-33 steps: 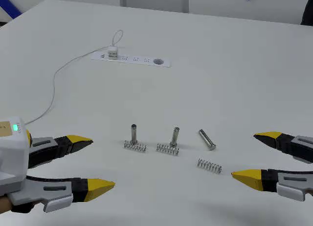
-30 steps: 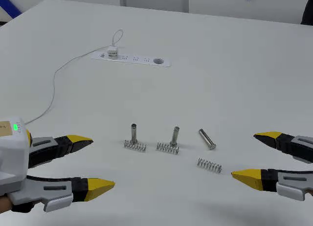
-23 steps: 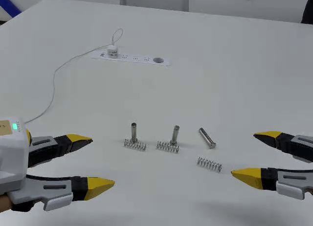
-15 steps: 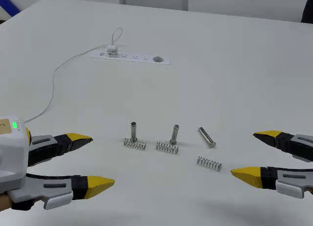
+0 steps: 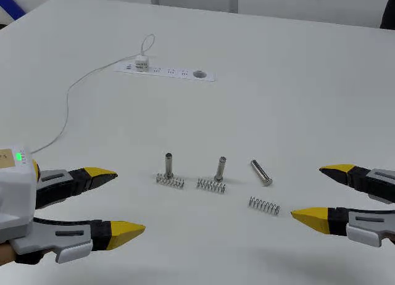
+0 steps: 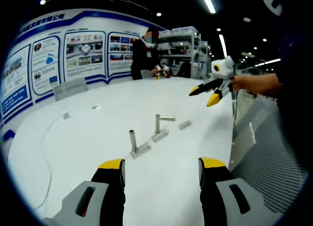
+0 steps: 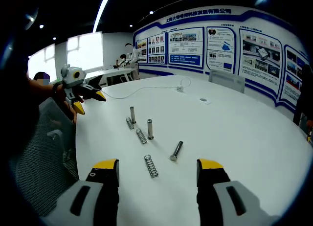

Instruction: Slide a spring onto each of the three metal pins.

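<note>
Two metal pins [image 5: 168,163] [image 5: 220,168] stand upright on the white table [image 5: 296,100]; a third pin [image 5: 261,173] lies flat to their right. A loose spring lies in front of each: left spring [image 5: 170,181], middle spring [image 5: 211,185], right spring [image 5: 264,205]. My left gripper [image 5: 126,200] is open, left of the row and holding nothing. On the other side, my right gripper [image 5: 307,192] is open too, just right of the right spring. In the right gripper view the lying pin [image 7: 176,150] and nearest spring [image 7: 150,166] sit ahead of the jaws [image 7: 156,165]. The left gripper view [image 6: 161,165] faces the left pin [image 6: 132,139].
A white power strip [image 5: 166,74] with a plugged adapter lies at the back of the table. Its thin cable [image 5: 68,106] runs down the left side. A person [image 6: 146,55] stands far behind the table. The table's edge [image 7: 73,138] is close to the right gripper.
</note>
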